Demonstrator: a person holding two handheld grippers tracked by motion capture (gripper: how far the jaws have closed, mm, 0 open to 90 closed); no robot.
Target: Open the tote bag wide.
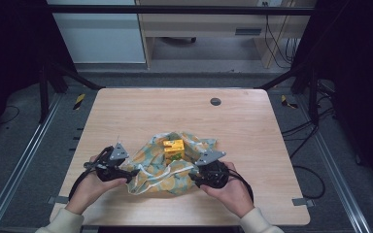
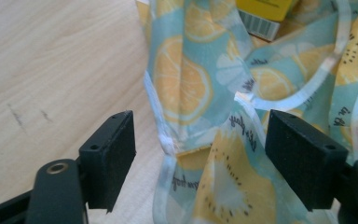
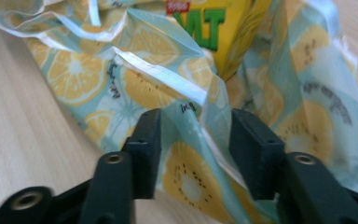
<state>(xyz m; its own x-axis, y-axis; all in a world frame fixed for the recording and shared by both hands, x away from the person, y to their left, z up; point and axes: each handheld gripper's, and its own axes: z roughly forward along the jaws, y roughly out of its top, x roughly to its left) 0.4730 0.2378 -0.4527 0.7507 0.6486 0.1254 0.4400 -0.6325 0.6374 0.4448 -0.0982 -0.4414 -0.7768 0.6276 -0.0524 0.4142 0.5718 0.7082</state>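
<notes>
A cloth bag [image 1: 172, 165] printed with lemon and kiwi slices is seen lying crumpled on the wooden table [image 1: 126, 111], near the 6 o'clock edge, and a yellow carton [image 1: 174, 147] is already placed inside it, toward the 12 o'clock side of the bag. The left gripper [image 1: 126, 172] is held at the 9 o'clock side of the bag; in the left gripper view its jaws are spread wide, with the white-edged hem [image 2: 168, 140] of the cloth standing between them but not yet pinched. The right gripper [image 1: 196, 175] is placed at the 4 o'clock side; in the right gripper view its jaws are about half open, and a fold of cloth [image 3: 196, 126] lies between them without being clamped, as far as can be judged. The work seems to be in an early to middle stage: the carton is in the bag, the two sides of the mouth are being approached, but nothing is gripped. The hem must be caught on both sides before the bag can be opened, closed or lifted.
</notes>
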